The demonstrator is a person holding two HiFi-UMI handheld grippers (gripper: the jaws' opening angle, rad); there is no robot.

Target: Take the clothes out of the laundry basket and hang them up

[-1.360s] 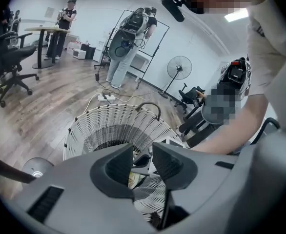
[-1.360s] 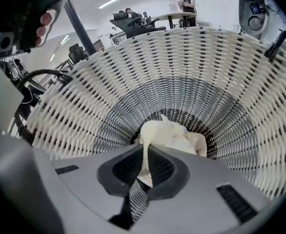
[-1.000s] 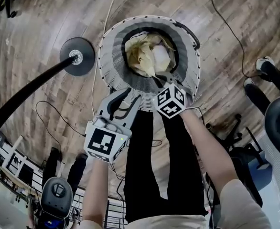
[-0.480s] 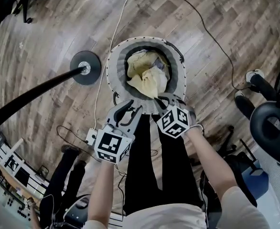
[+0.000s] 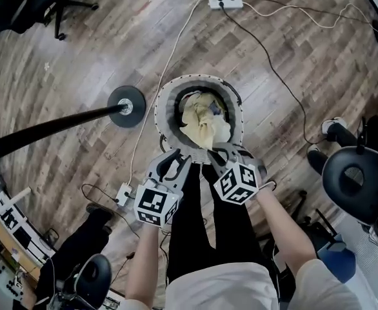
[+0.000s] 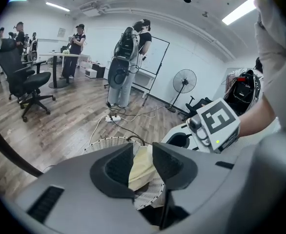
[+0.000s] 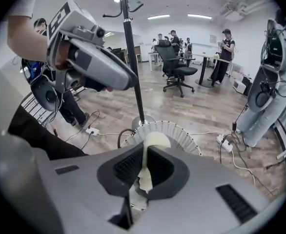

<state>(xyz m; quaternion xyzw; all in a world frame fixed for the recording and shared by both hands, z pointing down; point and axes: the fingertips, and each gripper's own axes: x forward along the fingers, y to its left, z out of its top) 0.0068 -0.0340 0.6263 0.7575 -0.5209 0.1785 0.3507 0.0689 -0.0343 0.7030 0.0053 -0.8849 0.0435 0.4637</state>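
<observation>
A round white laundry basket [image 5: 165, 103] stands on the wood floor below me. A pale yellow garment [image 5: 205, 126] rises out of it. My right gripper [image 5: 213, 151] is shut on the upper edge of this garment [image 7: 144, 172], which hangs down between its pads towards the basket [image 7: 182, 133]. My left gripper [image 5: 174, 162] hangs just left of it with jaws apart and nothing pressed between them. In the left gripper view the garment [image 6: 140, 165] and basket [image 6: 109, 144] show beyond that gripper's [image 6: 143, 161] gap.
A black coat stand has its round base [image 5: 126, 106] left of the basket and its pole [image 7: 133, 57] rising beside it. A power strip [image 5: 226, 2] and cables lie on the floor. Office chairs [image 5: 355, 175] stand at the right. People stand in the background.
Both grippers have risen above the basket, which now looks smaller and farther below. The right gripper has drawn the yellow garment upward out of it.
</observation>
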